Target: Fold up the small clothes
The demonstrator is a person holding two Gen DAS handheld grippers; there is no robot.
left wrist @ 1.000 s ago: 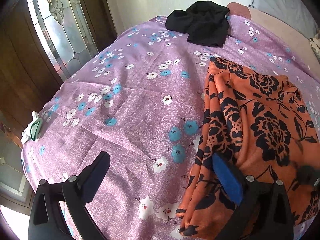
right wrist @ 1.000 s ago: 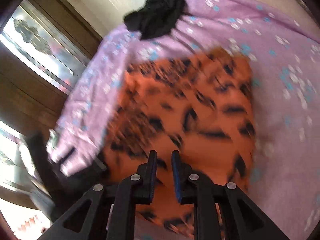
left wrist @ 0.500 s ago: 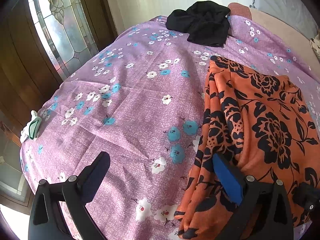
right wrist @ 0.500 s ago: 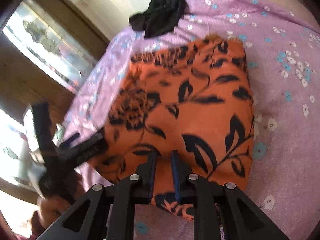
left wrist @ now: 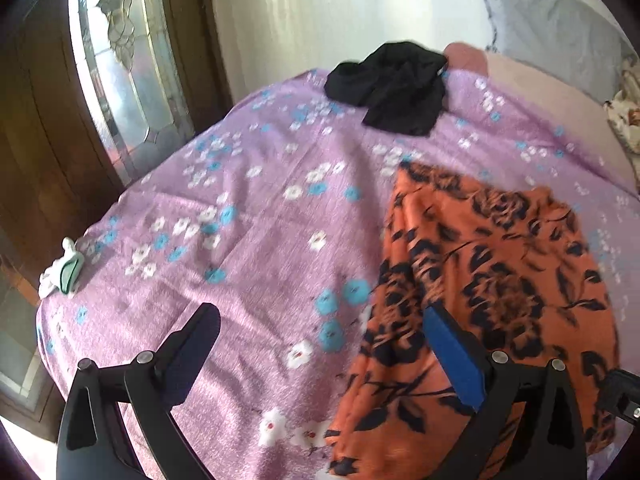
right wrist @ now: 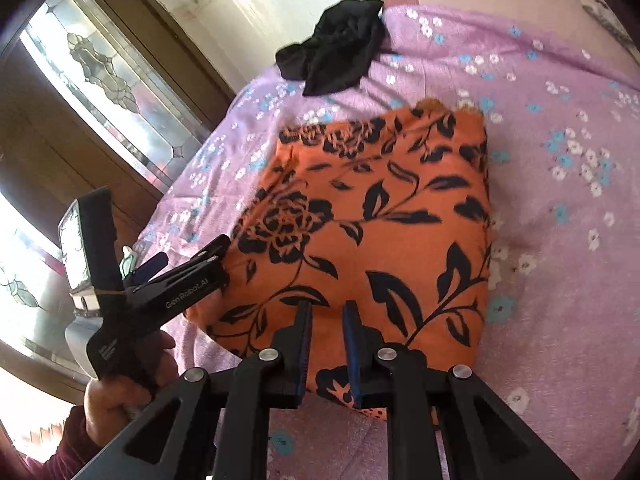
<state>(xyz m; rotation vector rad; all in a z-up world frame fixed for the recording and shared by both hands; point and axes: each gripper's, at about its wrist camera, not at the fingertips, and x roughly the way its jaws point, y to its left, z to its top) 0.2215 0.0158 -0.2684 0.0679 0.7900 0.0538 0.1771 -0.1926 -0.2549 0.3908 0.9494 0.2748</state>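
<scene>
An orange garment with black flowers [left wrist: 500,280] [right wrist: 380,208] lies folded flat on the purple flowered sheet [left wrist: 260,240] [right wrist: 560,240]. My left gripper [left wrist: 320,320] is wide open; its blue-padded right finger hangs over the garment's left edge and its left finger over bare sheet. In the right wrist view the left gripper [right wrist: 216,256] points at that same edge, held by a hand [right wrist: 120,392]. My right gripper [right wrist: 326,308] hovers over the garment's near edge. Its jaws stand a narrow gap apart with no cloth pinched between them.
A crumpled black garment [left wrist: 396,84] [right wrist: 336,60] lies at the far end of the sheet. A small white and green item [left wrist: 64,268] sits at the sheet's left edge. A dark wooden door with leaded glass [left wrist: 120,80] stands to the left. A grey pillow [left wrist: 540,20] is at the far right.
The right gripper has drawn back toward the garment's near edge, and the left gripper now shows at its left. The left view has tilted up a little. The garment lies as before.
</scene>
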